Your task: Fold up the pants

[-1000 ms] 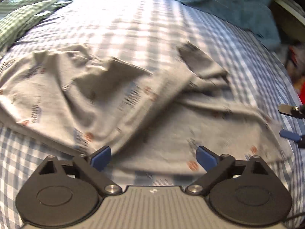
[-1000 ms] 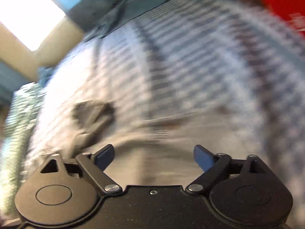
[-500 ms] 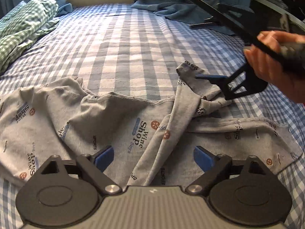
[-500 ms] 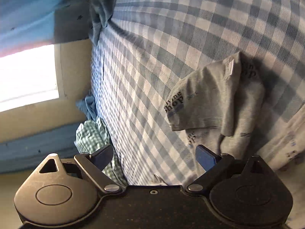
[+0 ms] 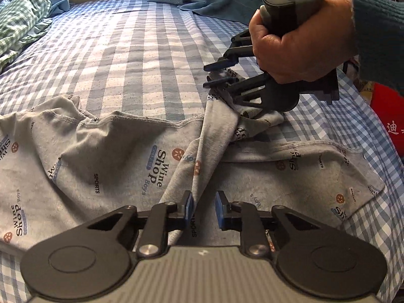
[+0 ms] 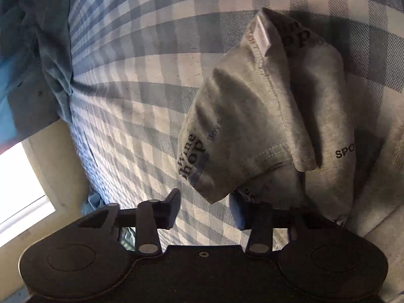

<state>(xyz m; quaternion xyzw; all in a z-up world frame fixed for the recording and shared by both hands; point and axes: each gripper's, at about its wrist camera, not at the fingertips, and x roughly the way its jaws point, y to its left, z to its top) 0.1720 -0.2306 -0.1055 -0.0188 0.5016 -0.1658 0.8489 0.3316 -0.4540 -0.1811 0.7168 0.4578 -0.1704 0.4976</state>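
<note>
Grey printed pants [image 5: 113, 166] lie crumpled across a blue checked bed [image 5: 131, 50]. A twisted ridge of the cloth [image 5: 212, 139] runs from the near edge to the far right. My left gripper [image 5: 204, 210] sits low over the near end of that ridge, its jaws narrowed with a small gap around the fold. My right gripper [image 5: 219, 73], held in a hand, is at the far end of the ridge, half open. In the right wrist view the right gripper [image 6: 205, 208] has a folded cuff or corner of the pants [image 6: 252, 116] hanging between its jaws, not pinched.
A green checked cloth [image 5: 17, 27] lies at the far left of the bed. Blue bedding [image 5: 202, 0] is bunched at the head end. A red object [image 5: 388, 116] sits beyond the bed's right edge. A wall and a bright window [image 6: 22, 197] show in the right wrist view.
Both grippers have narrowed from wide open. My left gripper has closed in on the ridge of cloth. My right gripper has come down onto the pants' far end.
</note>
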